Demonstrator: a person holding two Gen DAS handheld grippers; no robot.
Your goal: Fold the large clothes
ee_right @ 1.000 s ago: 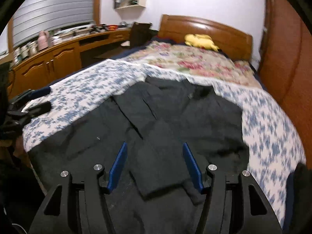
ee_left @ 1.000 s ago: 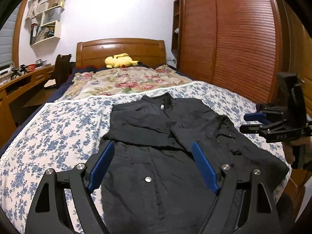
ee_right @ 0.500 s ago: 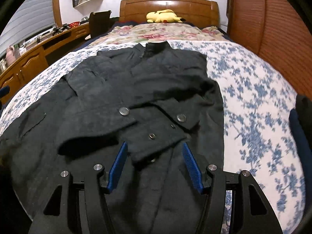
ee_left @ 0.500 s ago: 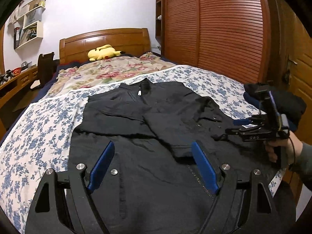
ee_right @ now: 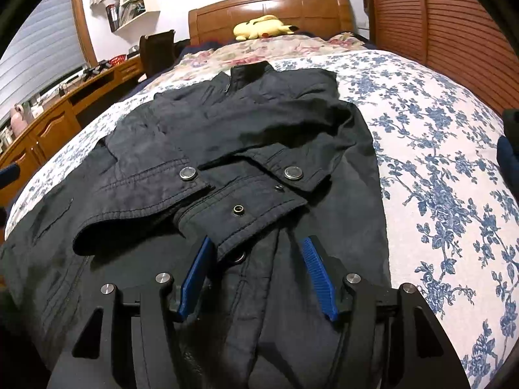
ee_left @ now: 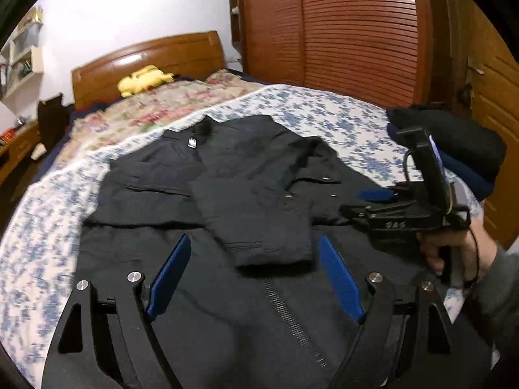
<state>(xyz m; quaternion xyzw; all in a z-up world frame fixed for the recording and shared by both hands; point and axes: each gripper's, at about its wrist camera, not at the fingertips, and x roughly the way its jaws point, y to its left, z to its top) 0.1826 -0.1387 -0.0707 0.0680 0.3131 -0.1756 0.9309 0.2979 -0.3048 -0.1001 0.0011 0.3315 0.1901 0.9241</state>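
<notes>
A black jacket (ee_left: 246,175) (ee_right: 259,123) lies face up on the flowered bedspread (ee_right: 438,162), collar toward the headboard, both sleeves folded across its chest. My left gripper (ee_left: 254,246) hangs open over the jacket's lower front by the zip, the left sleeve's cuff (ee_left: 269,246) just ahead of its blue fingers. My right gripper (ee_right: 256,243) stands open and low over the jacket's right side, the snap-button cuff (ee_right: 259,220) lying right at its fingertips. A hand (ee_left: 451,253) holds that right gripper (ee_left: 373,196), seen side-on in the left wrist view.
A pile of dark folded clothes (ee_left: 454,149) (ee_right: 509,149) sits at the bed's right edge. A yellow plush toy (ee_right: 259,27) lies by the wooden headboard (ee_right: 272,6). Slatted wardrobe doors (ee_left: 356,32) run along the right, a wooden desk (ee_right: 48,123) along the left.
The right gripper dropped close to the crossed cuffs and rolled level. The left gripper swung across the jacket's lower front toward the right gripper. Both stayed open; the jacket lies unmoved.
</notes>
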